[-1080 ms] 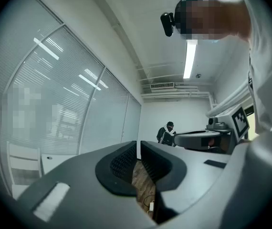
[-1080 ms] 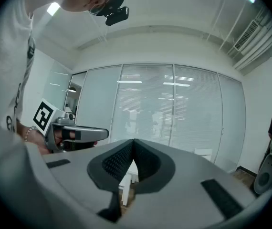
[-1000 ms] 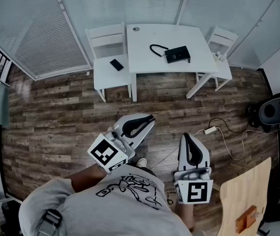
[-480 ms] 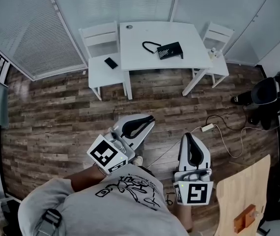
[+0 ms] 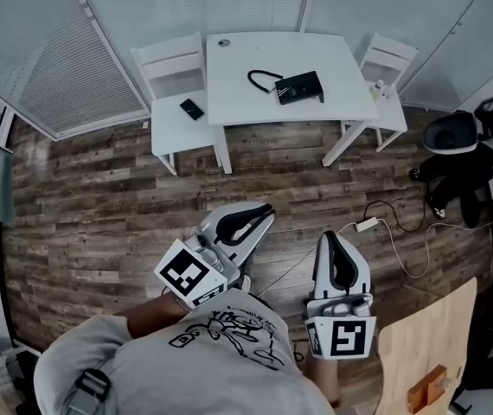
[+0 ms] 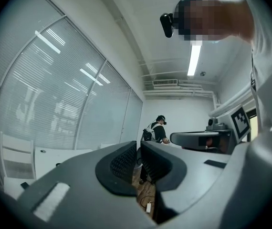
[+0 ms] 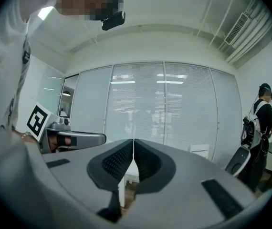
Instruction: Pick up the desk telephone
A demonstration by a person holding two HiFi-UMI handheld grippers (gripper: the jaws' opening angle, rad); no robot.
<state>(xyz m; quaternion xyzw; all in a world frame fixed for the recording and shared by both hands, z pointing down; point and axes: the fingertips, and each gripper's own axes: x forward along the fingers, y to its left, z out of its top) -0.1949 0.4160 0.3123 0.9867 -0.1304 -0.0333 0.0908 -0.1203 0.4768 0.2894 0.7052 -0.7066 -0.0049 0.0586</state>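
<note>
The black desk telephone [image 5: 299, 86] with its curled handset cord lies on the white table [image 5: 255, 102] at the far end of the room in the head view. My left gripper [image 5: 264, 209] and my right gripper [image 5: 330, 239] are held level over the wooden floor, well short of the table. Both are shut with nothing between their jaws. In the left gripper view the left gripper [image 6: 139, 147] shows its jaws together; in the right gripper view the right gripper [image 7: 133, 144] does too. The phone is not seen in either gripper view.
A white chair [image 5: 173, 102] left of the table carries a dark smartphone [image 5: 192, 108]; another white chair [image 5: 387, 80] stands at its right. A white cable and plug [image 5: 368, 225] lie on the floor. A person [image 5: 458, 145] stands at the right. A wooden board [image 5: 428, 353] is near my right.
The table and phone have slid slightly up and left in the head view as I moved toward them. The person at the right has shifted. Both grippers stayed shut.
</note>
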